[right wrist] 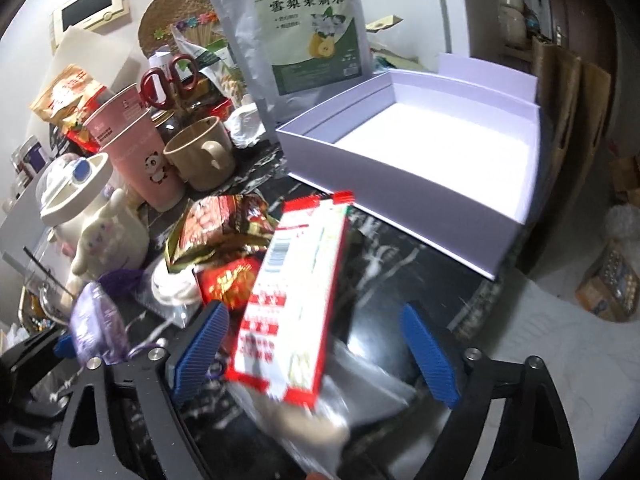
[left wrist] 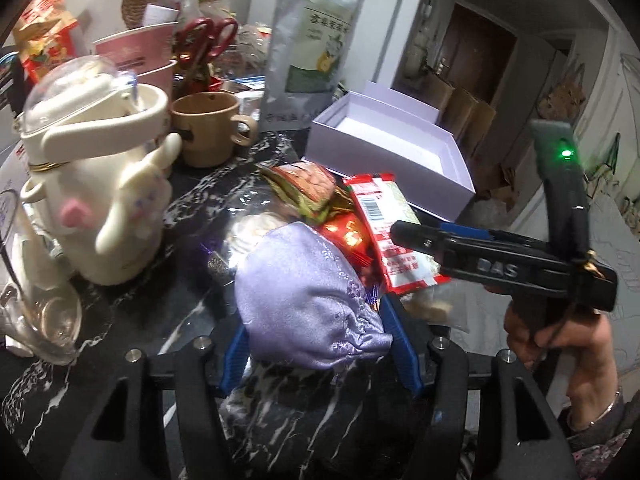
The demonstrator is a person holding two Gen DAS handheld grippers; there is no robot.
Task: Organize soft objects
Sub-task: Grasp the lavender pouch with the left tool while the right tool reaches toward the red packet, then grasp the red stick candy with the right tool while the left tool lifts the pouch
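The black marble-patterned table point(left wrist: 168, 308) carried everything I recorded. Largest on it was the open lavender box point(right wrist: 400, 184), its white floor bare, standing at the far right edge of the table. Behind its left corner stood a silver pear-and-jasmine drink pouch point(right wrist: 296, 36), upright. Left of that were a pink panda cup point(right wrist: 140, 152) and a tan mug point(right wrist: 200, 156), touching or nearly so; a cream rabbit-shaped bottle point(left wrist: 100, 200) stood nearer me on the left.

The soft items lay in a loose heap at the table's middle. My left gripper point(left wrist: 316, 344) was closed on the lilac satin pouch point(left wrist: 304, 300) — both blue pads pressed into its near end, the fabric bunched between them. Just beyond it lay a gold-and-red snack packet point(left wrist: 304, 188) and a small red sachet point(left wrist: 348, 236).

My right gripper point(right wrist: 316, 348) stood wide open. The red-and-white barcoded packet point(right wrist: 296, 296) lay between its pads, closer to the left one; I could not tell whether it touched — the packet was blurred. A clear bag point(right wrist: 320, 412) lay under the packet's near end.
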